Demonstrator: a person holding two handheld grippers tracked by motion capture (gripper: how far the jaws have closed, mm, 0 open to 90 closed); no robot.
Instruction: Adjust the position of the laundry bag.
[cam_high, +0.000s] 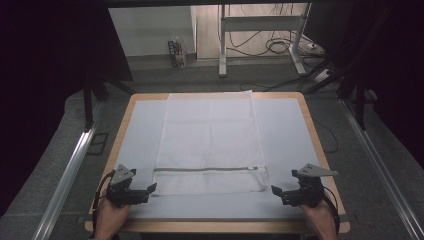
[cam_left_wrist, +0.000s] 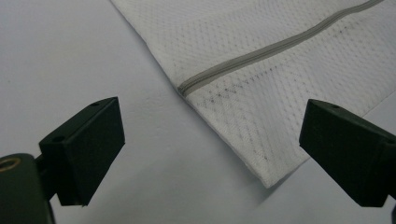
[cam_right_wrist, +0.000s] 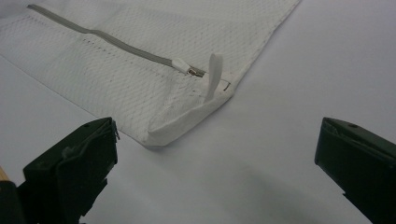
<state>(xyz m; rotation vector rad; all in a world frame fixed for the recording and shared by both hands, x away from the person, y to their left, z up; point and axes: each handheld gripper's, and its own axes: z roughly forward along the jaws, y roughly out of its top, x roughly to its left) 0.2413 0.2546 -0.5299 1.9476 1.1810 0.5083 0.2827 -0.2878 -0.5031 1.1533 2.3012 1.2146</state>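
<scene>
- White mesh bag (cam_high: 210, 140) lies flat mid-table, zipper (cam_high: 207, 169) along its near end.
- Left gripper (cam_high: 150, 190), jaws wide apart, sits at the bag's near-left corner.
- Right gripper (cam_high: 276, 191), jaws spread too, is just off the near-right corner.

We note a white mesh laundry bag (cam_high: 210, 135) with a fine dotted weave, crossed by a grey zipper (cam_left_wrist: 266, 49) and carrying a white loop tab (cam_right_wrist: 213, 77); a pale blue-grey cover (cam_high: 287, 135) over the light wooden tabletop (cam_high: 316, 135); and matte black fingers (cam_left_wrist: 86, 149) on both grippers
</scene>
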